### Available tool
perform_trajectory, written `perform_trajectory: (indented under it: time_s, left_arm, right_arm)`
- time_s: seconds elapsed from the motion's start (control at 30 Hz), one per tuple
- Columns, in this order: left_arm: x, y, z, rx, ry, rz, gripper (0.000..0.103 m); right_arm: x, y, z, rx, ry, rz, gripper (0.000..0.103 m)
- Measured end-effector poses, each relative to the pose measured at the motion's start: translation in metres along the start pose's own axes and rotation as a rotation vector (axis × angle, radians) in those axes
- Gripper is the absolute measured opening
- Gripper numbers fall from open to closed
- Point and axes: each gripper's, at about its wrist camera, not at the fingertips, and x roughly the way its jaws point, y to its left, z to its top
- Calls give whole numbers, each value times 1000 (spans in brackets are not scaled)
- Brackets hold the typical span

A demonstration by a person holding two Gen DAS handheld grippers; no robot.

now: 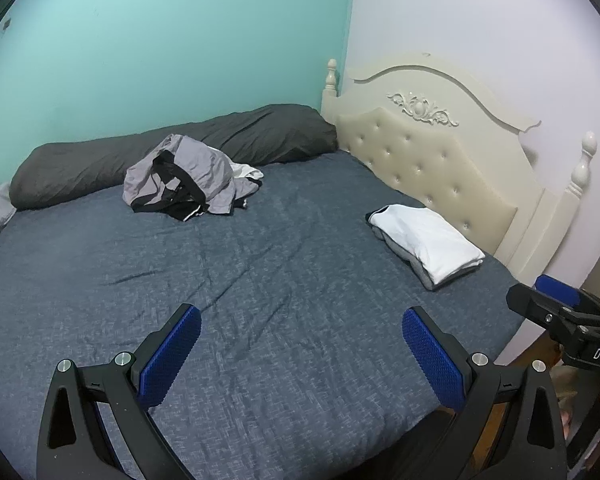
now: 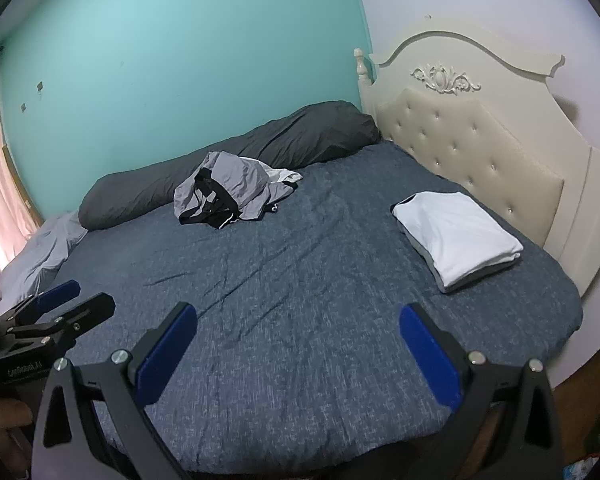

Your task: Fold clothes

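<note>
While both grippers hang empty over the near edge of the bed, the scene reads like this:

Done so far: a folded stack (image 2: 458,236) lies near the headboard (image 2: 476,148), a white garment on top and a grey one showing at its lower edge; it looks squared off and, as I judge it, needs nothing more.

Left to do: a crumpled pile (image 1: 188,178) sits on the far side of the bed, touching the long dark bolster (image 1: 172,152). It holds a grey garment, something black with a white stripe, and a bit of white cloth at the back. How many pieces are in it I cannot tell.

Left gripper (image 1: 302,354): jaws spread wide, nothing between the blue pads (image 1: 170,360), poised above bare bedsheet (image 1: 280,280) and well apart from the pile.

Right gripper (image 2: 298,354): likewise wide open and holding nothing, over the near part of the sheet, with the folded stack ahead to its right.

Working area: the middle of the bed between pile and stack is wrinkled but free of clothing, a likely place to lay the next piece flat.

Progress, as a judgement: roughly midway; at least two items folded, a few still to go.

Next step, likely: reach across to the pile, pick one garment out and drag it to the middle.

Off to the side: pale bedding (image 2: 40,256) lies bunched at the far left edge; whether it belongs to the task is unclear.
</note>
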Motion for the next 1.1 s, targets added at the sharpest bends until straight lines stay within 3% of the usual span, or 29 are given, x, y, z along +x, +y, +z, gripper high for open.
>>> perform_trajectory:
  time_s: [1.1]
  left_arm:
    - [3,-11,-9,9,13,4,103]
  right_arm:
    - [-13,-8,-14,34,-13,-61,102]
